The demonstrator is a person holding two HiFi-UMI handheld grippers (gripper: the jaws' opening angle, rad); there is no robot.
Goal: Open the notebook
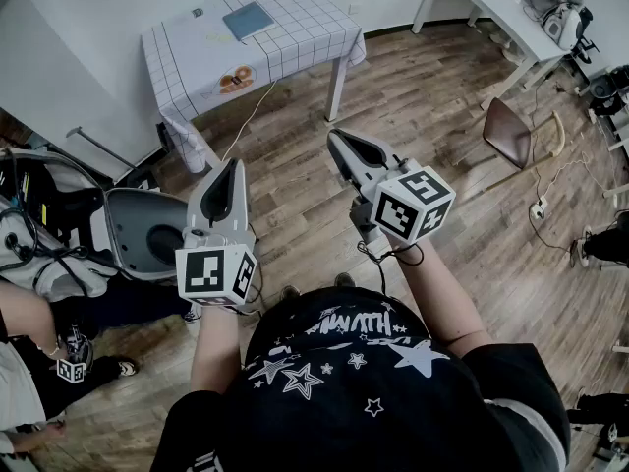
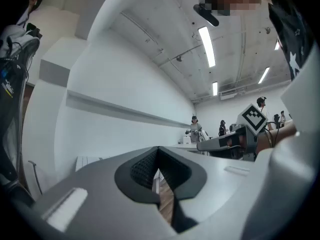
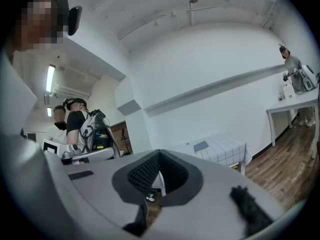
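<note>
Far left: a bystander (image 1: pixel 29 362) stands at the left edge of the head view; only an arm and legs are visible.
Grey chair: the grey chair (image 1: pixel 145 229) stands on the wooden floor (image 1: pixel 295 195), just left of the left gripper.
Left gripper: the left gripper (image 1: pixel 235 164) is held level in front of the operator's torso. In its own view (image 2: pixel 158 151) the two jaws are pressed together at the tips. Nothing is between the pads; only a sliver of floor shows below the contact line.
Table: the table (image 1: pixel 295 28) carries a white cloth with a grid pattern. It stands beyond both grippers, against the wall, and is also visible in the right gripper view (image 3: pixel 227 151).
Notebook: the notebook (image 1: pixel 248 20) lies flat and closed, blue-grey cover up, on the far part of the table top (image 3: pixel 201 146). It is well apart from both grippers, and neither touches it.
Orange item: an orange item (image 1: pixel 236 80) lies at the near edge of the table. It is too small to identify.
Cable: a light cable (image 1: pixel 254 111) runs from the near table edge down to the floor.
Right gripper: the right gripper (image 1: pixel 334 138) is held level, beside the left one and slightly ahead of it. In its own view (image 3: pixel 159 154) the jaw tips meet, with no object between them.
Brown chair: the brown chair (image 1: pixel 509 131) stands on the floor, right of the right gripper.
White table: the white table (image 1: pixel 486 8) is at the upper right.
</note>
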